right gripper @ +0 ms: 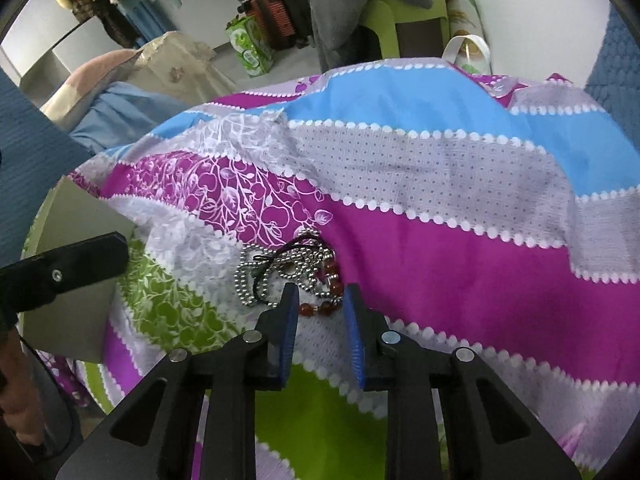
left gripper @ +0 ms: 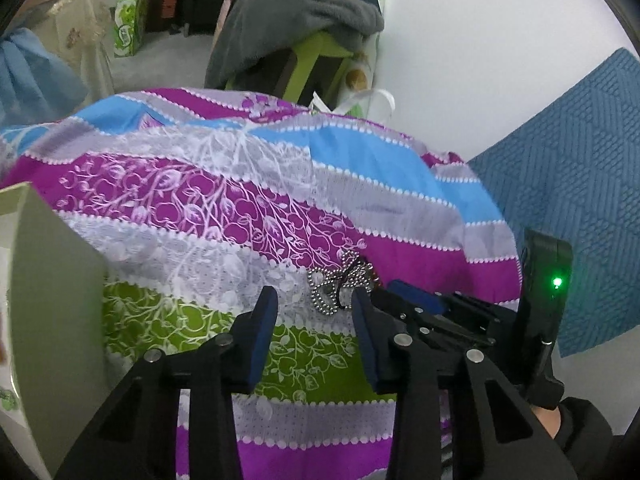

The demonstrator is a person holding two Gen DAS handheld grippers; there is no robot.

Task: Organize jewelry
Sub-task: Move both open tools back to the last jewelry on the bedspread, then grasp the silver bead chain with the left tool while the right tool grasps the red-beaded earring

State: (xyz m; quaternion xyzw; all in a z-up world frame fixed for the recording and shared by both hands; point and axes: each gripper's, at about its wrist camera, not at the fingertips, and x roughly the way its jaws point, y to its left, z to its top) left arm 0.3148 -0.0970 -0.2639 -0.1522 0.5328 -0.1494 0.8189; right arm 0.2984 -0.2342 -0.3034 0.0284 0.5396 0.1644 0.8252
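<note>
Jewelry, a tangled heap of silver ball chain, black cord and red beads (right gripper: 296, 276), lay unsorted on the striped floral bedsheet (right gripper: 460, 248), twelve o'clock of the right gripper (right gripper: 320, 300); both it and the left gripper (left gripper: 314, 308) hung part-open, empty.

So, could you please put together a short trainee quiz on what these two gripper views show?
1. True or false: the silver ball chain lies tangled with a red bead bracelet on the striped bedspread.
2. Which piece sits nearest the gap of the right hand-held gripper?
A. the black cord
B. the red bead bracelet
C. the ball chain
3. Fill in: neither the right one nor the left hand-held gripper is yet ____ any jewelry.

Key: 1 true; 2 B; 3 holding.
</note>
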